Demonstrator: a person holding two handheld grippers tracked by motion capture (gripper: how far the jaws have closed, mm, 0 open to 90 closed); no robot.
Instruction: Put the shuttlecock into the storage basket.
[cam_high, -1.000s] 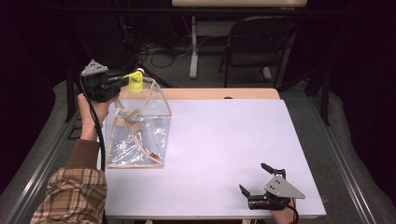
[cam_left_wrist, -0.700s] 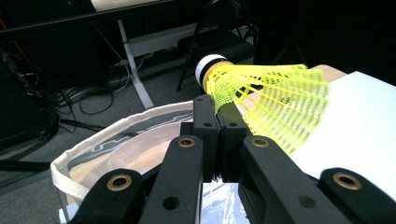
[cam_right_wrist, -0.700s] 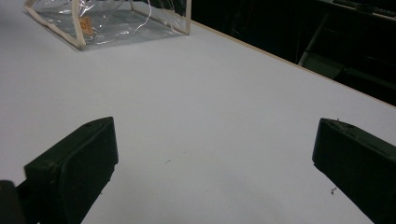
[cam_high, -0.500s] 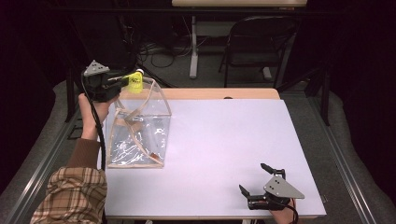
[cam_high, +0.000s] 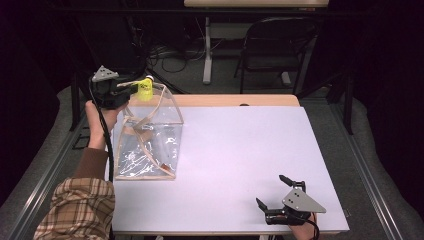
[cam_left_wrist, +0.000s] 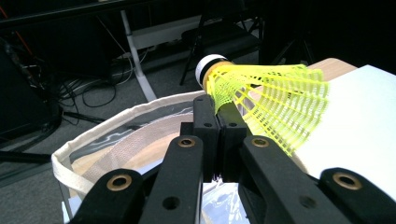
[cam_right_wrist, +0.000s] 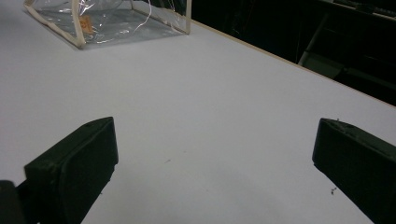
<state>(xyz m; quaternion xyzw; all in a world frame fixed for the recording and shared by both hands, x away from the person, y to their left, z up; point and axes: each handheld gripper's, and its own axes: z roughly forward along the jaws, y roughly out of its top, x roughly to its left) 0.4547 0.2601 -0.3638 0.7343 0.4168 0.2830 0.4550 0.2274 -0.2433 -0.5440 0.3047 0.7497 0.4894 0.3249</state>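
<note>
Left gripper view: yellow shuttlecock (cam_left_wrist: 266, 100) over clear bag (cam_left_wrist: 116, 135).
Netted plastic skirt, white-banded cork; left gripper (cam_left_wrist: 218, 112) clenched on its skirt; right gripper (cam_right_wrist: 215, 154) gaped, released; no legible writing.

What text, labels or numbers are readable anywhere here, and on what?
None readable.
Yellow shuttlecock held in the left gripper: a dark mark on its skirt in the high view, too small to read.
Clear bag: a small orange tag inside, blurred, no letters legible.
White tabletop: no print.
</note>
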